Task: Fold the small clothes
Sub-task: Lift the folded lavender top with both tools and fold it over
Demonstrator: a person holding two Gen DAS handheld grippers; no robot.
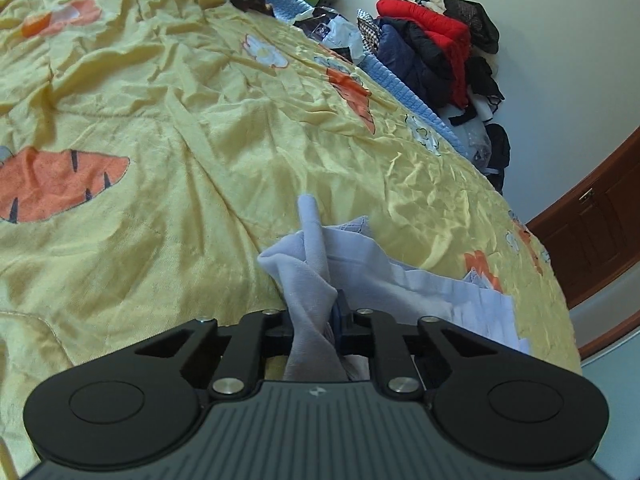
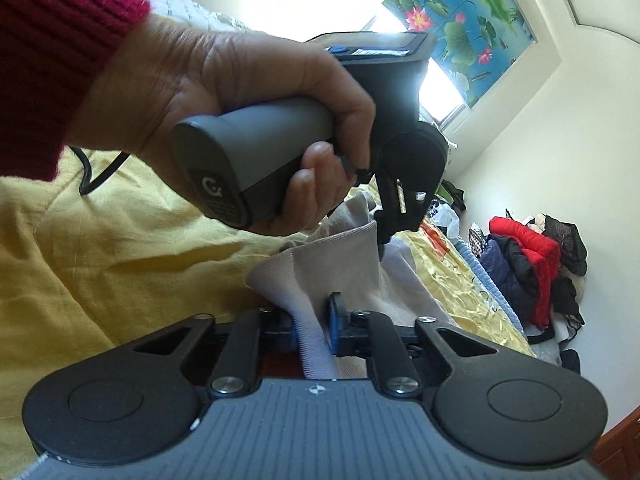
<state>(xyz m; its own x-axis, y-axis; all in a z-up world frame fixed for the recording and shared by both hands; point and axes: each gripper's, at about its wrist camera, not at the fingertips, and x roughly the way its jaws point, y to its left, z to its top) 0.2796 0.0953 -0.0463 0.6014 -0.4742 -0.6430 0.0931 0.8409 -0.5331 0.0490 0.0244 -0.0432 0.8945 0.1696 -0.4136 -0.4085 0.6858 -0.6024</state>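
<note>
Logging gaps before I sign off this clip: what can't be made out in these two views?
- Pale grey fabric garment: type unclear; left wrist view, bunched, cut off behind left tongs.
- Its far end: right wrist view, hidden by the hand holding the left tool.
- Right tongs pads: mostly covered by cloth.
- Red padded jacket pile: too small.

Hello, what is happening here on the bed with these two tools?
A person is folding a small pale grey garment on a bed with a yellow cover. The left gripper and the right gripper are each shut on a bunched part of it. The person's left hand, in a red sleeve, holds its tool close in front of the right one.
</note>
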